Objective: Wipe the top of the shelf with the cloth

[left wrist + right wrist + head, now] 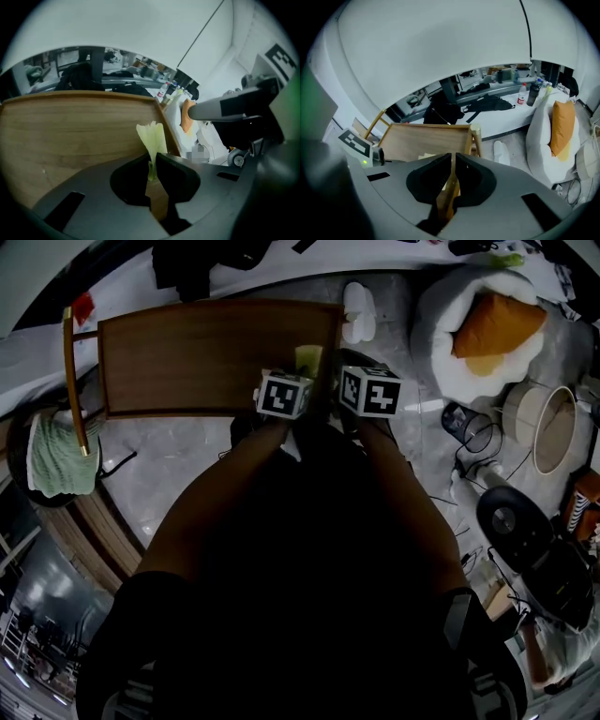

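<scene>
The brown wooden shelf top (206,357) fills the upper middle of the head view. A small pale yellow-green cloth (307,359) stands up at its front right corner. In the left gripper view the cloth (152,138) sticks up from between the jaws, and my left gripper (152,169) is shut on it above the shelf top (70,131). My left gripper (291,381) and right gripper (364,376) are side by side, almost touching. The right gripper (453,165) is shut with nothing seen between its jaws, over the shelf's right edge (472,136).
A green towel (58,457) lies on a round stand at left, beside a wooden rail (73,371). A white cushion chair with an orange pillow (492,322), a white slipper (358,313), a round lamp shade (551,427), cables and a black device (511,517) crowd the floor at right.
</scene>
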Tool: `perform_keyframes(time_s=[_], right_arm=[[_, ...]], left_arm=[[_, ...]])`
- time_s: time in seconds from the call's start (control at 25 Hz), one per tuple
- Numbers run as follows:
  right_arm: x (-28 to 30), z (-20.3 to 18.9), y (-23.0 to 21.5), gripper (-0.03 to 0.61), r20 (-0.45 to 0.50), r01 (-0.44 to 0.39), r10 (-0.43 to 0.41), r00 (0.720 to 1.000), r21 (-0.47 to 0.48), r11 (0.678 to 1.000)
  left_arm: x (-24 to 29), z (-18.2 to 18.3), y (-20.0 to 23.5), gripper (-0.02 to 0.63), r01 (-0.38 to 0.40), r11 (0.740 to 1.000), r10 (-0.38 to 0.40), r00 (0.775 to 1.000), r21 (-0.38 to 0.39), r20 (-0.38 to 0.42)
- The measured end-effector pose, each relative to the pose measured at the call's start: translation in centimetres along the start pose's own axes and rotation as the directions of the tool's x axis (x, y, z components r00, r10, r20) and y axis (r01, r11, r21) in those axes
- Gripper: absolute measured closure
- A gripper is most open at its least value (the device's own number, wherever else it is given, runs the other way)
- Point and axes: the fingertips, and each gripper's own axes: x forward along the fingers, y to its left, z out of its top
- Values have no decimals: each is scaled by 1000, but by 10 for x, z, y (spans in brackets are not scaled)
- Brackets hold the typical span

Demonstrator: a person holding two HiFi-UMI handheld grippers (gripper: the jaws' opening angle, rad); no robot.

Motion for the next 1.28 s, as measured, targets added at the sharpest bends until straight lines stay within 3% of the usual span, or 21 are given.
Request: perform_keyframes(time_s=[0.28,0.64,0.96,1.28], right_arm=[[-9,-19,-21,538,-14,-29,28,999,-14,999],[3,-31,13,538,-49,-61,58,997,-62,996],[34,-47,74,538,-113,-70,59,992,-96,993],[66,-53,162,538,-156,-140,117,981,-146,979]], left_arm=[[22,-12,-21,579,-11,1000,12,999,10,-46],[16,-15,-10,578,-11,1000,13,998,28,-55],[-21,-30,62,578,-64,998,66,996,21,-60],[-71,-54,157,578,-125,991,122,990,-50,-63]])
